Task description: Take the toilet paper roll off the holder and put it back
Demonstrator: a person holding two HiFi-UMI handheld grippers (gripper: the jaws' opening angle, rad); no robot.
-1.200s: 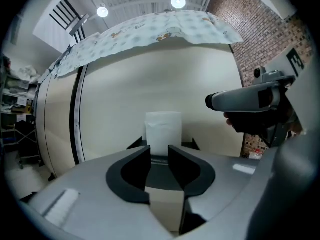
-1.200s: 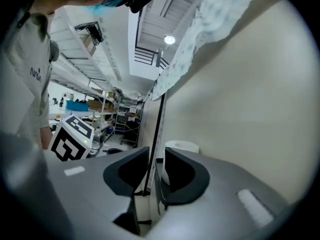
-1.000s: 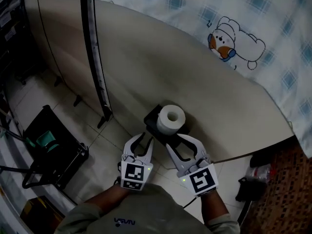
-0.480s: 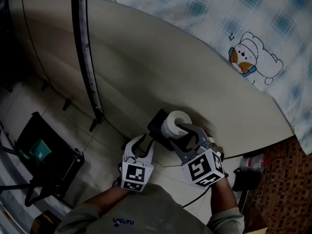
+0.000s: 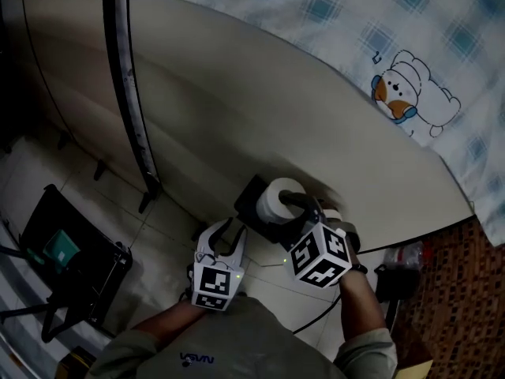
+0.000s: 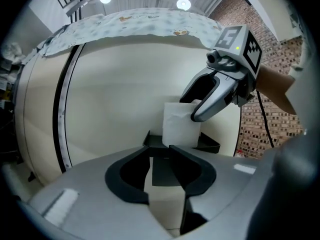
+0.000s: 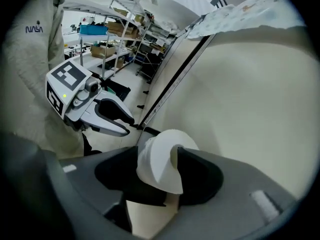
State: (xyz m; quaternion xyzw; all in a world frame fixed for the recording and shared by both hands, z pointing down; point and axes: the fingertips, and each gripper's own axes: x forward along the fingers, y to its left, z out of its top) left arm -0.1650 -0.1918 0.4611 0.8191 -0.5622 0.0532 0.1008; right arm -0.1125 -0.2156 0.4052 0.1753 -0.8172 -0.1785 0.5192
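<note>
From the head view, both forearms reach forward side by side over the pale tiled floor [image 5: 102, 204]. The left tool [image 5: 229, 227] is held nearly level just short of the flat black holder [image 5: 254, 204], and the right tool [image 5: 296, 205] tips steeply down over the white toilet paper roll [image 5: 280, 198]. The roll stands upright on that holder, which sits against a large curved beige panel [image 5: 260, 109] under a blue-checked sheet [image 5: 331, 6]. A black crate [image 5: 71, 251] lies on the floor to the far left. In the left gripper view, the left tool [image 6: 160, 148] is released, its jaws a little apart with nothing between them. Beyond it are the roll [image 6: 177, 126] and holder [image 6: 207, 144], with the right tool [image 6: 189, 108] reaching in from the right. In the right gripper view, the right tool [image 7: 157, 151] is unclenched. Its jaws have just been opening wide and now straddle the roll [image 7: 155, 164]. The left tool [image 7: 127, 126] is at the left.
</note>
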